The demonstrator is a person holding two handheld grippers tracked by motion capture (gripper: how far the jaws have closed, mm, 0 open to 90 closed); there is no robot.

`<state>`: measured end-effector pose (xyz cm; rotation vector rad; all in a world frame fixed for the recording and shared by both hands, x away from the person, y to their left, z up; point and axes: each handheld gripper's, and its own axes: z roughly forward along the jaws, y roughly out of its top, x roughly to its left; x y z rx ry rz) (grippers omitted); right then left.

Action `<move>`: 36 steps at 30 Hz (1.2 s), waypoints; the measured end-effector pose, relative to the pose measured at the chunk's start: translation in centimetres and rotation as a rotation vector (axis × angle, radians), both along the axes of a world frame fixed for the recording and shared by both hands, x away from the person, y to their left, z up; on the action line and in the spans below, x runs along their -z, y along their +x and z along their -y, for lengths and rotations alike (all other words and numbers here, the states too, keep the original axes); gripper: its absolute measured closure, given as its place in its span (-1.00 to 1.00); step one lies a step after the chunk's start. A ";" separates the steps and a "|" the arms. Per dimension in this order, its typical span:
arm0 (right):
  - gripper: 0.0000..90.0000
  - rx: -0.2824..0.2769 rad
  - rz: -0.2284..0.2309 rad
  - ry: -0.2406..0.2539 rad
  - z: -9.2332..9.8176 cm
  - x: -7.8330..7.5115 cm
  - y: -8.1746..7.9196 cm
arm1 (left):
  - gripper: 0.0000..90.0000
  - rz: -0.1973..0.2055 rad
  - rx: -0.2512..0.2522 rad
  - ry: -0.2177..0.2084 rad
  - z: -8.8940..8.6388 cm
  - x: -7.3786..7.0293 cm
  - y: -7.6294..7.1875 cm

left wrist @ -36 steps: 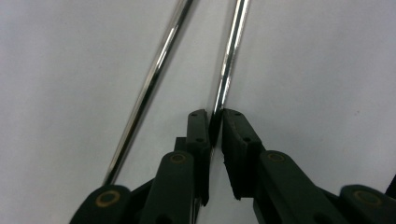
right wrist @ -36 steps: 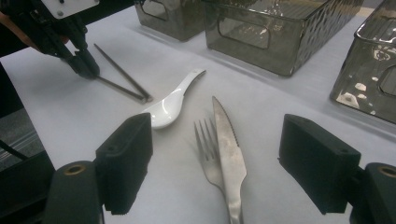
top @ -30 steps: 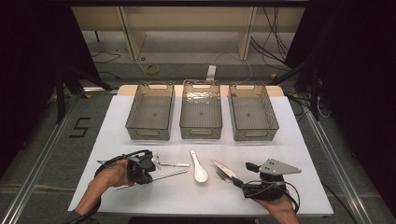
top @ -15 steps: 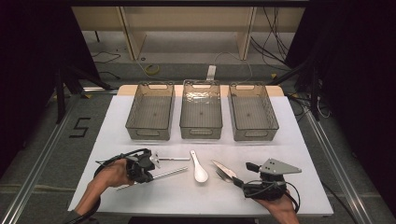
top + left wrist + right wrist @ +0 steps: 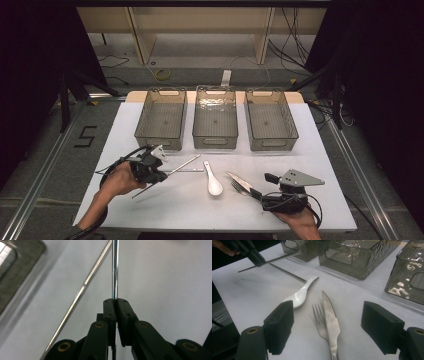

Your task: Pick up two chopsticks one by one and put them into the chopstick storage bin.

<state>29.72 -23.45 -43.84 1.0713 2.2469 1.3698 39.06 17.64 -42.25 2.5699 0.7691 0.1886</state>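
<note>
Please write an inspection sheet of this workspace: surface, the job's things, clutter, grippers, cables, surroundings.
Surface: white table, a wooden edge at the far side.
Job's things: one metal chopstick is clamped in the left gripper, lifted at an angle; a second chopstick lies on the table. White spoon, fork and knife lie flat, knife beside fork. Three clear bins stand in a row, empty.
Clutter: nothing seen.
Grippers: left shut on the chopstick; right gripper open, jaws either side of fork and knife, not touching.
Cables: a black cable loops from the left gripper.
Surroundings: dark curtains, grey floor marked 5.
</note>
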 end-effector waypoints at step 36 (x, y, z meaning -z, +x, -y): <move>-0.43 0.020 0.052 0.058 0.7 -0.4 -0.2 | 0.89 0.187 -0.364 -0.194 -3.2 -7.4 10.3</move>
